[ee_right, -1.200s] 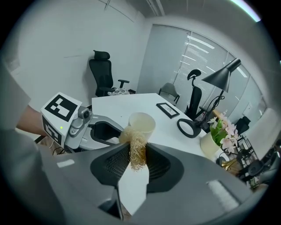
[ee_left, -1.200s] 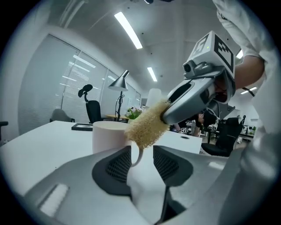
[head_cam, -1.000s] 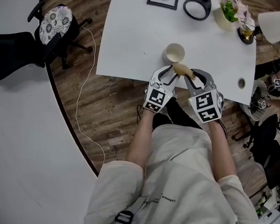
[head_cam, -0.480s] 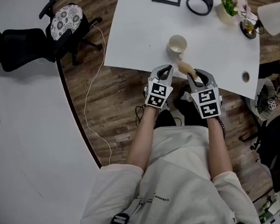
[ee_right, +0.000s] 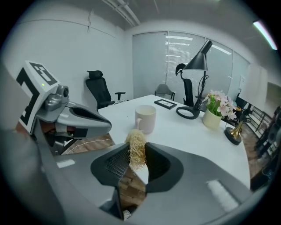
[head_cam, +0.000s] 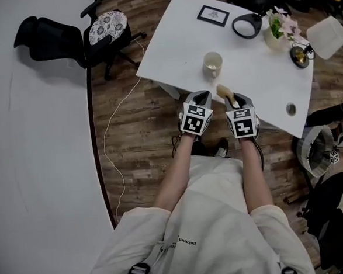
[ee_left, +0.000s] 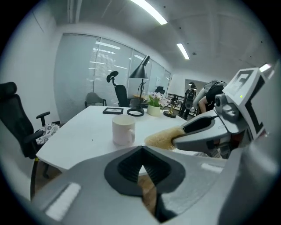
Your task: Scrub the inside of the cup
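Right gripper view is showing the right gripper [ee_right: 137, 160] with its jaws pinching a tuft of straw-coloured scrubber [ee_right: 136, 145], whose fibres are sticking up past the tips. Left gripper view is showing the left gripper [ee_left: 141, 157] with its jaws pressed together and nothing between them. Each of these views is also catching the other gripper from the side. Both are showing the cup [ee_left: 123, 129] standing upright on the white worktop [ee_left: 83, 132] beyond the tips, touching neither gripper. They are also showing the whole black lamp [ee_right: 199, 59], where the head view is giving only its ring base.

Head view alone is showing the two grippers side by side at the worktop's near edge, partly over the wooden floor [head_cam: 136, 130]. A picture frame [head_cam: 213, 15] and a flower pot [head_cam: 274, 29] are sitting well beyond the cup.

Compared with a second ago, both grippers are sitting farther back toward the person. The scrubber was just beside the cup then, and a clear gap is now showing between them.
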